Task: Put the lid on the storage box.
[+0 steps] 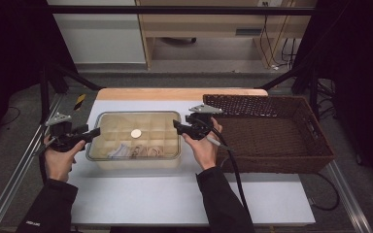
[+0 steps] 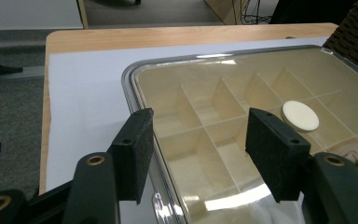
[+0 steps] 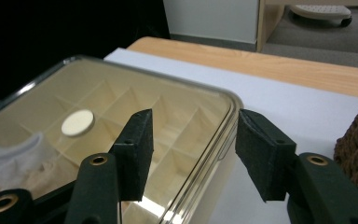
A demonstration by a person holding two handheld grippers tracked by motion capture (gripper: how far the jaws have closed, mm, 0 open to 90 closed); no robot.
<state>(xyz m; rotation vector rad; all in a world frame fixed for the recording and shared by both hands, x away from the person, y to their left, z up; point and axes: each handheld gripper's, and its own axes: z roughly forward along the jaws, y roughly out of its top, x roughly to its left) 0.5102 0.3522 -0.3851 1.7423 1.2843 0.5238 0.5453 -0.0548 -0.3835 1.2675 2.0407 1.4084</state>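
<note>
Two grippers flank a lidded divider box on the white table mat.

High view: the left gripper point(image 1: 95, 132) and right gripper point(image 1: 176, 125) sit at the box point(image 1: 134, 141)'s short ends, a wicker basket point(image 1: 272, 133) to the right. Left gripper view: the jaws stand apart, straddling the box's point(image 2: 242, 130) rim, near a white disc point(image 2: 300, 115). Right gripper view: the jaws gape across the opposite rim of the box point(image 3: 102, 135).
</note>
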